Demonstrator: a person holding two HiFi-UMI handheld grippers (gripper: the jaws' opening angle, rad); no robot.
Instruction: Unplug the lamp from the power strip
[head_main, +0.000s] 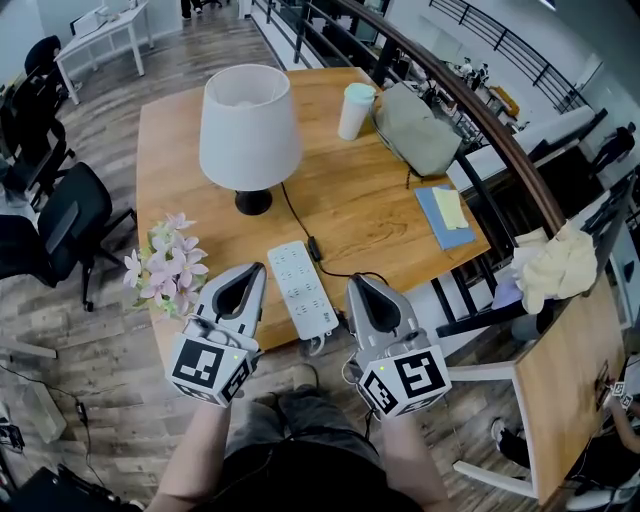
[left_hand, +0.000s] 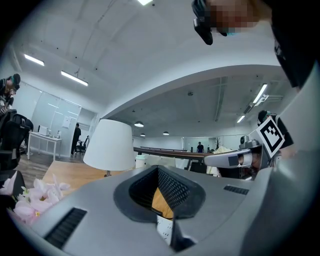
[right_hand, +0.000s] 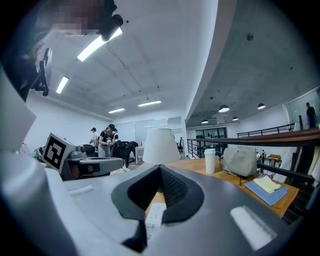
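Observation:
A lamp (head_main: 250, 125) with a white shade stands on the wooden table (head_main: 370, 200). Its black cord (head_main: 296, 218) runs forward to a small black block (head_main: 313, 247) beside the white power strip (head_main: 300, 290) and carries on to the right. The strip lies near the table's front edge. My left gripper (head_main: 259, 267) is just left of the strip and my right gripper (head_main: 353, 280) just right of it. Both are held level, shut and empty. The lamp (left_hand: 111, 145) also shows in the left gripper view, past the left gripper (left_hand: 159, 168). The right gripper (right_hand: 160, 166) view shows the lamp (right_hand: 161, 146) and the strip (right_hand: 156, 215).
Pink flowers (head_main: 165, 265) sit at the table's front left corner. A pale cup (head_main: 355, 110), a grey bag (head_main: 415, 130) and a blue notebook (head_main: 445, 215) lie at the back right. Black chairs (head_main: 60, 215) stand to the left; another table with a yellow cloth (head_main: 560, 265) is on the right.

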